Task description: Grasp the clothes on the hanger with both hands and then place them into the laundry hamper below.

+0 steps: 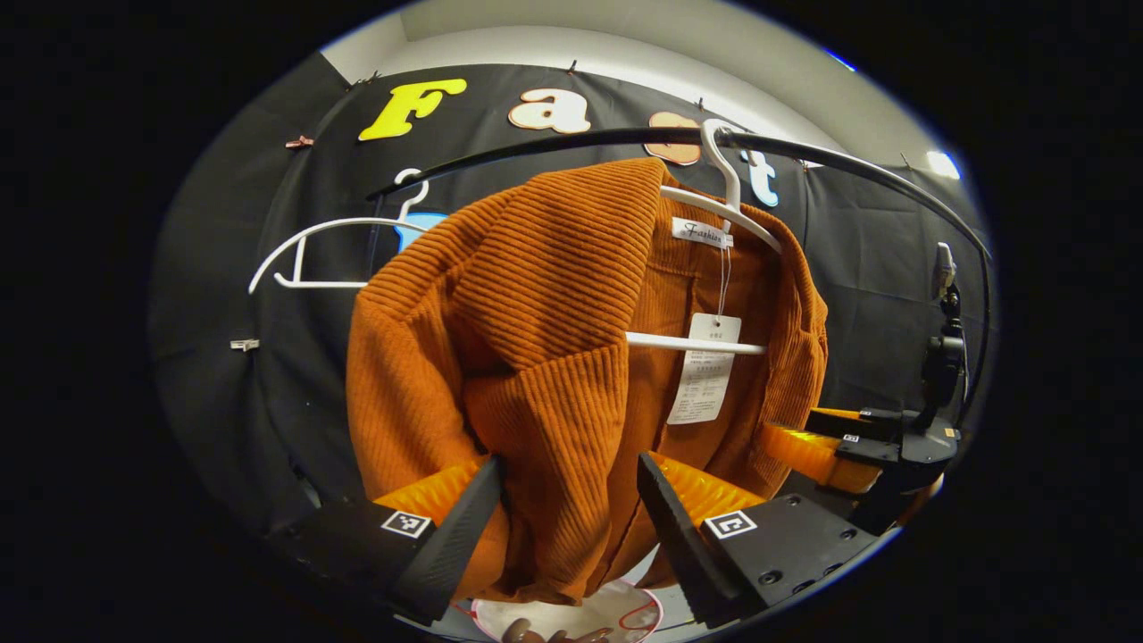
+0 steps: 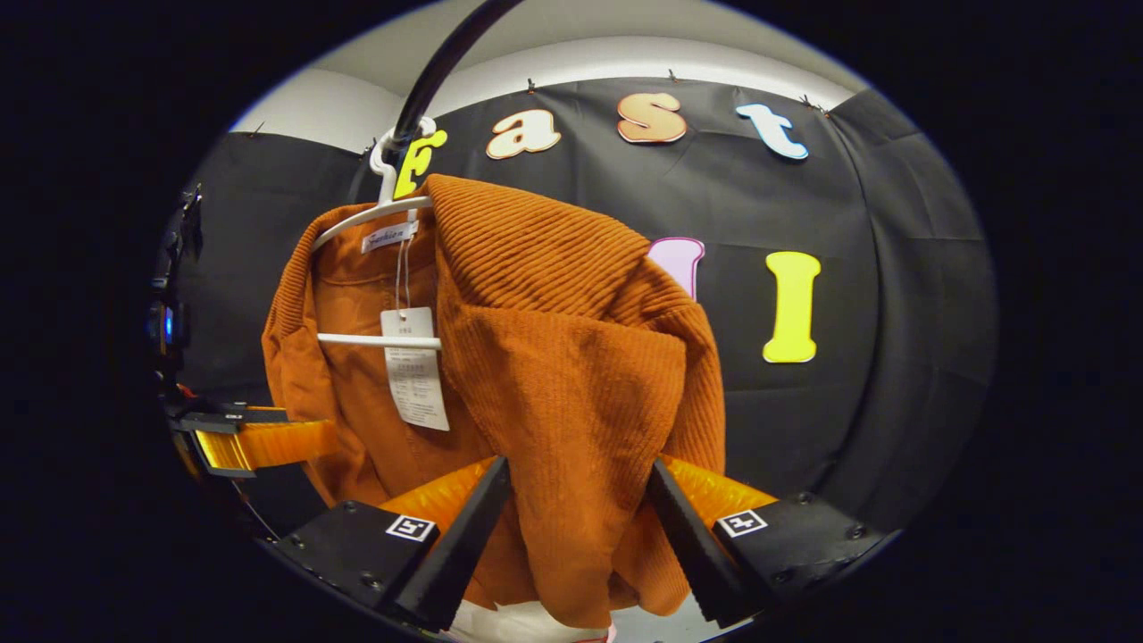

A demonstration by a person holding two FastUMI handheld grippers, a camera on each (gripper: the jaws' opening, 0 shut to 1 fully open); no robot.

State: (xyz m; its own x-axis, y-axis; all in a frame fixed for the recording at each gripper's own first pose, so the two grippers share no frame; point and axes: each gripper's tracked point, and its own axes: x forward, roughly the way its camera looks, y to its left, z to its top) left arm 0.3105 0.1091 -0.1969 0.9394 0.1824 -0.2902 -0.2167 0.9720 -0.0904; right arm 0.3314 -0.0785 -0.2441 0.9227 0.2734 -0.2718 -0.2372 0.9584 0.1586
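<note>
An orange ribbed jacket hangs on a white hanger from a black rail, with a paper tag inside the collar. My left gripper is open, its fingers on either side of the jacket's lower front fold. In the right gripper view the jacket hangs the same way, and my right gripper is open around its other front panel. The right gripper appears beside the jacket's right edge in the left gripper view, and the left gripper at the jacket's left edge in the right gripper view.
An empty white hanger hangs further left on the rail. A camera on a dark stand is at the right end. Below the jacket's hem lies a white round thing with red lines, partly hidden.
</note>
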